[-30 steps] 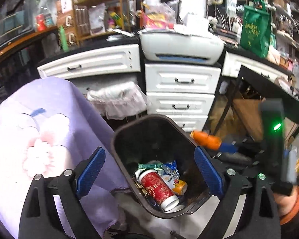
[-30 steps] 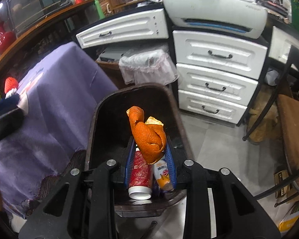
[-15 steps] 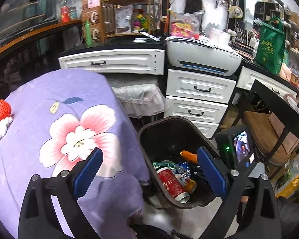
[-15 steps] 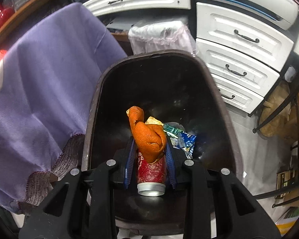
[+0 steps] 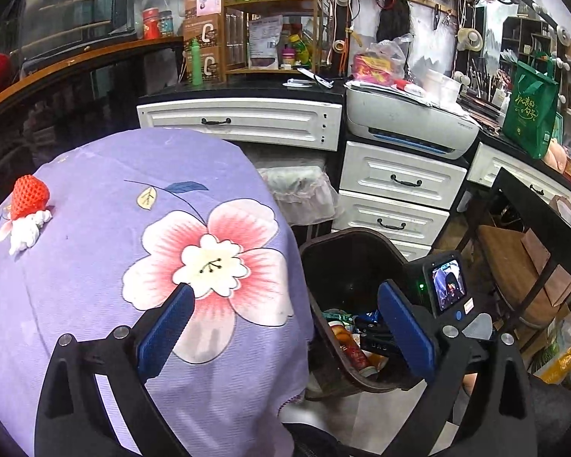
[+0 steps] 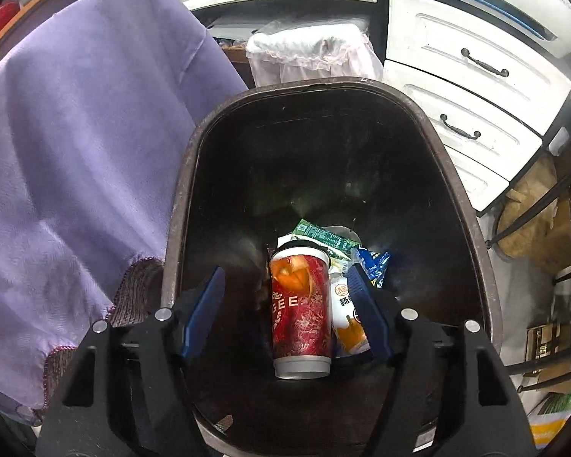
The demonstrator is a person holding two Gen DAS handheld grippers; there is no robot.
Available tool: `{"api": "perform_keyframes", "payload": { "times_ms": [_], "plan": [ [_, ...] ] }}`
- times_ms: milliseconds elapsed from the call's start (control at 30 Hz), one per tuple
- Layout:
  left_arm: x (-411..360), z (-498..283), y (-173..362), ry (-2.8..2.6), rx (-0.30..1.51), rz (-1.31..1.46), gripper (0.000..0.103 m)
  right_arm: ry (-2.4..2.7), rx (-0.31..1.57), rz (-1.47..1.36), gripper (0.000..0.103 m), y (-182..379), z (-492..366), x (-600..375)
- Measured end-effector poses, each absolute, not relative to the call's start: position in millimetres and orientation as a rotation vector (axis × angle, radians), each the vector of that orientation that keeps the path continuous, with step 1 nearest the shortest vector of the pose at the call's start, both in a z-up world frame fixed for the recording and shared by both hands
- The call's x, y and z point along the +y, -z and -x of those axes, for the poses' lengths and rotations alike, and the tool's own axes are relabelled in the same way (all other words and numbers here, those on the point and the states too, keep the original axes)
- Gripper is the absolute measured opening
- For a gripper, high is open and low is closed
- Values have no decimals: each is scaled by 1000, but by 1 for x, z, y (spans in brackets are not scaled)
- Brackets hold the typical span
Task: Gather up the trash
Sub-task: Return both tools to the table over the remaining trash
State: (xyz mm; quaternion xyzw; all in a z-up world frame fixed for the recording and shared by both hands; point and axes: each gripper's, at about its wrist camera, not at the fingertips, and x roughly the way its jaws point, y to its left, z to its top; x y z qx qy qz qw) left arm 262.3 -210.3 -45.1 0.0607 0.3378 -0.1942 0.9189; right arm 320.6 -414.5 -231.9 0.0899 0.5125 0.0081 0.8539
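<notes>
In the right wrist view, the dark brown trash bin (image 6: pixel 182 175) fills the frame. A red paper cup (image 6: pixel 302 320), a small drink bottle (image 6: pixel 346 316) and snack wrappers (image 6: pixel 373 262) lie at its bottom. My right gripper (image 6: pixel 285 270) hangs inside the bin mouth with its jaws opening and nothing pressed between the pads. The orange peel (image 6: pixel 291 276) lies loose on the cup's upper end. My left gripper (image 5: pixel 284 286) is open and empty over the purple flowered tablecloth (image 5: pixel 95 266), just left of the bin (image 5: pixel 346 230).
A red crocheted strawberry (image 5: pixel 28 192) lies at the cloth's far left. Behind the bin stand a small white-lined bin (image 5: pixel 299 190) and white drawers (image 5: pixel 399 182) under a printer (image 5: pixel 407 122). A dark-framed chair (image 5: pixel 514 251) stands to the right.
My right gripper sank into the bin and opened, and the orange peel dropped onto the red cup. The left gripper swung left and up, from over the bin to over the tablecloth.
</notes>
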Motion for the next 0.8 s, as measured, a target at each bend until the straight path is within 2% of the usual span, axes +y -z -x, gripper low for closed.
{"api": "perform_keyframes", "payload": {
  "times_ms": [200,433,800],
  "plan": [
    [-197,-261,40,388,689,-116,97,-12,1011,-189,67,202,-307,-415],
    [-165,-260,29,358,684,-114,97,-44,865,-177,70,136,-298,-408],
    [-80,-277,13,222,703,-143,97,-243,707,-127,72,49,-301,-331]
  ]
}}
